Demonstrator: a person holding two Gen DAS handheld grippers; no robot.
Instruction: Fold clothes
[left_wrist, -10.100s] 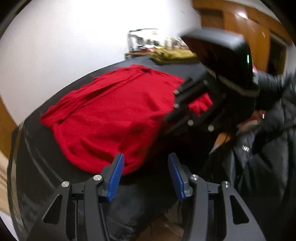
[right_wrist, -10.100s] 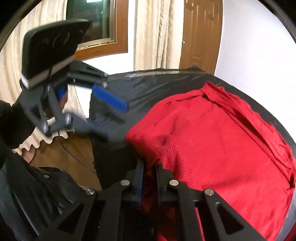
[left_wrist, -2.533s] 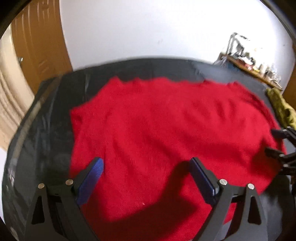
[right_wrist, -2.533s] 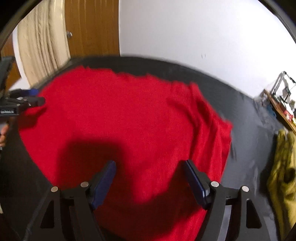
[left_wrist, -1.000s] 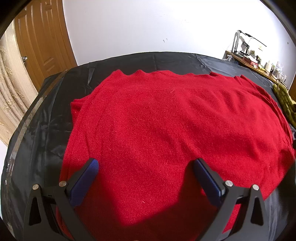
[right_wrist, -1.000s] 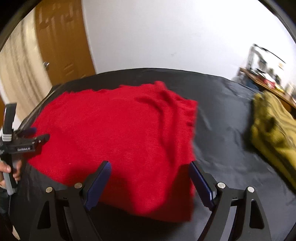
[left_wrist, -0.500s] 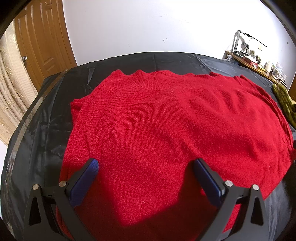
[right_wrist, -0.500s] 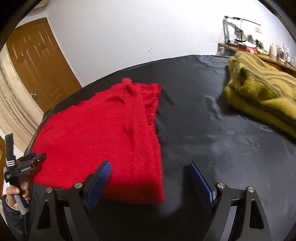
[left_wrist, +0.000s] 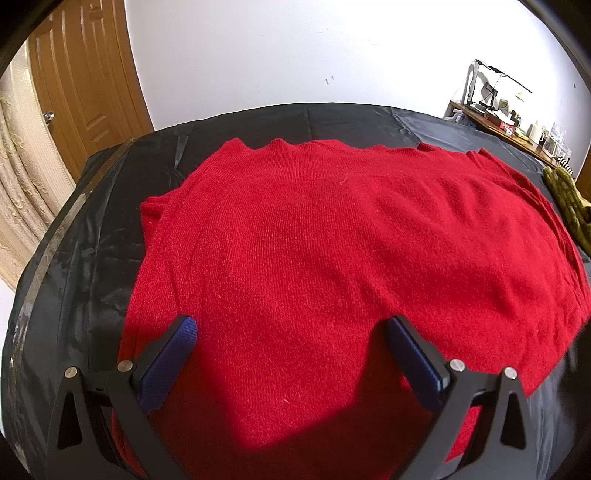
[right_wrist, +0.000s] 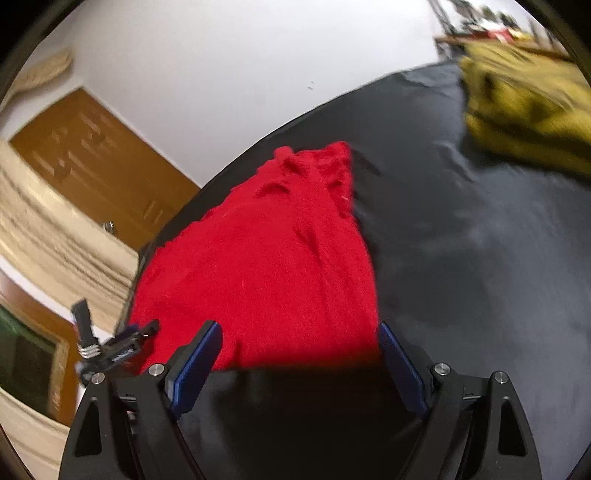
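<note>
Red knitted sweater (left_wrist: 332, 251) lies spread flat on a black-covered counter (left_wrist: 92, 236), its near hem reaching under the left gripper (left_wrist: 291, 354), whose jaws stand wide apart above the knit with nothing between them. The right gripper (right_wrist: 299, 362) hangs off the sweater's right edge, its jaws likewise wide and empty, one fingertip over the red corner and the other over bare black cover.

Layers already lie doubled along the left side, and the far edge is rippled; a pinch that catches only the top layer would likely drag it off the one beneath and skew the fold. The cover looks slick and creased, so a one-sided pull could slide the whole garment instead of turning it. The right wrist view is blurred, which makes the exact corner hard to place.

An olive-yellow folded garment (right_wrist: 524, 99) sits well apart at the right end of the counter, clear of the work. A cluttered wooden side table (left_wrist: 506, 122) stands against the white wall, a brown door (left_wrist: 81, 81) and cream curtain (left_wrist: 22, 177) to the left. Nothing blocks either gripper.
</note>
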